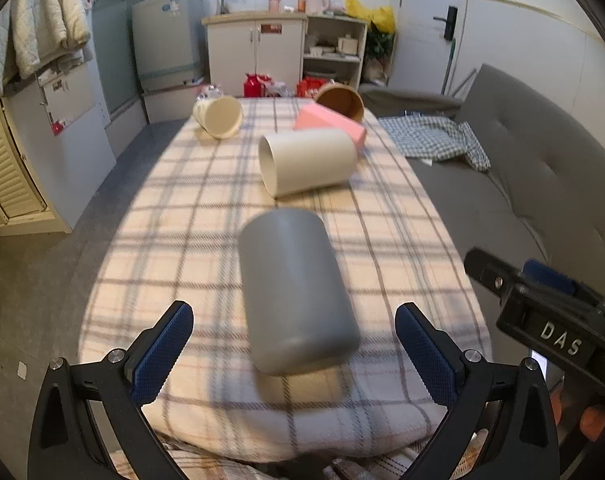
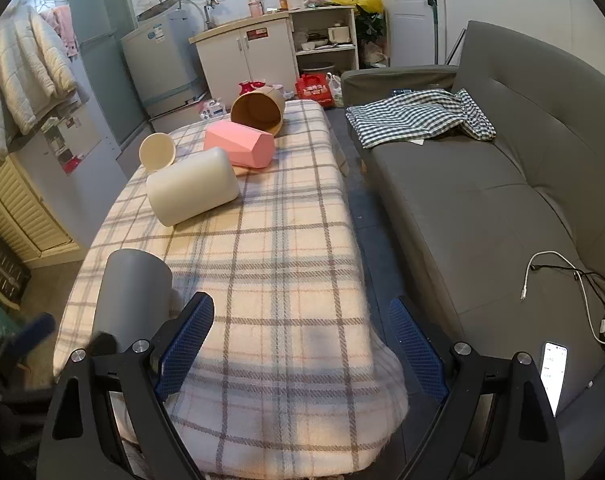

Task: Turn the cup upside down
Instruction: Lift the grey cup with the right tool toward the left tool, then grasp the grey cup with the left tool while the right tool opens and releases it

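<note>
A grey cup [image 1: 294, 292] lies on its side on the plaid-covered table [image 1: 174, 208], its length running away from me. My left gripper [image 1: 294, 340] is open, its blue pads on either side of the cup's near end, not touching it. In the right wrist view the grey cup [image 2: 132, 296] shows at the left, just beyond the left pad. My right gripper [image 2: 302, 332] is open and empty above the table's near end. It shows at the right edge of the left wrist view, where only its black body is seen.
A white cup [image 1: 308, 160], a cream cup [image 1: 220, 116], a pink faceted cup [image 1: 330, 124] and a brown cup [image 1: 340, 100] lie on their sides farther back. A grey sofa [image 2: 482, 200] with a checked cloth, cable and phone [image 2: 552, 376] is to the right.
</note>
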